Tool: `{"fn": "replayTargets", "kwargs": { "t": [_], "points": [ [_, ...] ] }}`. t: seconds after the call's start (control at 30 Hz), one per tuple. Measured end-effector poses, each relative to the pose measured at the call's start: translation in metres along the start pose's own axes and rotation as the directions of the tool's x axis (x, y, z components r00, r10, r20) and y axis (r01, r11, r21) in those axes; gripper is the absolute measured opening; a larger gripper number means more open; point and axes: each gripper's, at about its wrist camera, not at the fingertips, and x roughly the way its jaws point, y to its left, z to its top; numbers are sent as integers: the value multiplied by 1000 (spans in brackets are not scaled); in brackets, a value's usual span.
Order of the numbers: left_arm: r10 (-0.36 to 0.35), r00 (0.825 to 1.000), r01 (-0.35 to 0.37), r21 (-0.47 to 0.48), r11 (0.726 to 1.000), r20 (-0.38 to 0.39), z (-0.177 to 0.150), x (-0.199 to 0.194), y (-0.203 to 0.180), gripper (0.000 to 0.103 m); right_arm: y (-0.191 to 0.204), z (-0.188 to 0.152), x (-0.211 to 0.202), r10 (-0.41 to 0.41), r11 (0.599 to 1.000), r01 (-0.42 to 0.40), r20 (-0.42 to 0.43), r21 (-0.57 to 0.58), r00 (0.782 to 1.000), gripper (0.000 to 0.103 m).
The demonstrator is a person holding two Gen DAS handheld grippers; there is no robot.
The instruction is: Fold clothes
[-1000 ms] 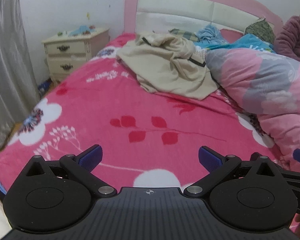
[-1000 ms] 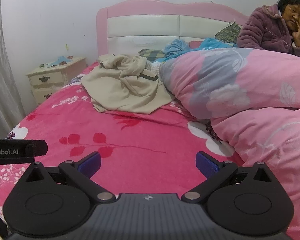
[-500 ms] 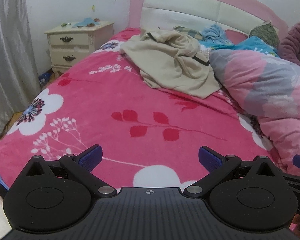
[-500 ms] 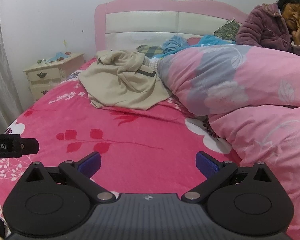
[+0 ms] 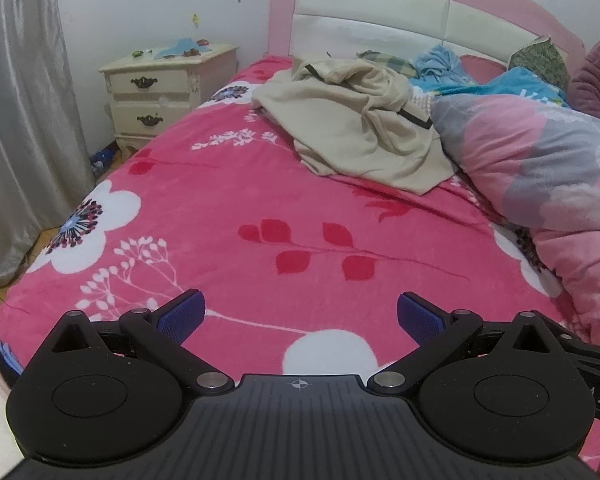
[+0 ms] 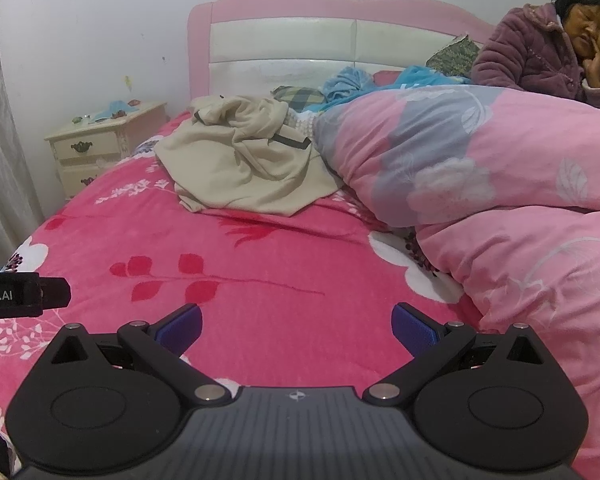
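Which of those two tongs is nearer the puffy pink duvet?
Right. The right tongs hover over the bedspread right beside the puffy pink quilted duvet; the left tongs hang further left, open too.

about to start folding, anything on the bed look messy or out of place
The beige garment lies crumpled in a heap near the headboard, against the bunched pink quilt. Both grippers, left and right, are open and empty.

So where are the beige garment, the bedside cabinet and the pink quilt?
beige garment (image 5: 360,136): left wrist view, middle of the crumpled cloth.
bedside cabinet (image 5: 156,98): left wrist view, front between the two drawers.
pink quilt (image 6: 480,168): right wrist view, top of the bunched fold.
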Motion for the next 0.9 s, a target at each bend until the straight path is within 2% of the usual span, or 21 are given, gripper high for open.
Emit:
{"fn": "replayTargets", "kwargs": {
  "t": [0.9],
  "points": [
    [21, 1000, -21, -4, 1000, -23, -3, 5, 3, 103, 5, -7, 4, -3, 1000, 3, -11, -10, 1000, 103]
  ]
}}
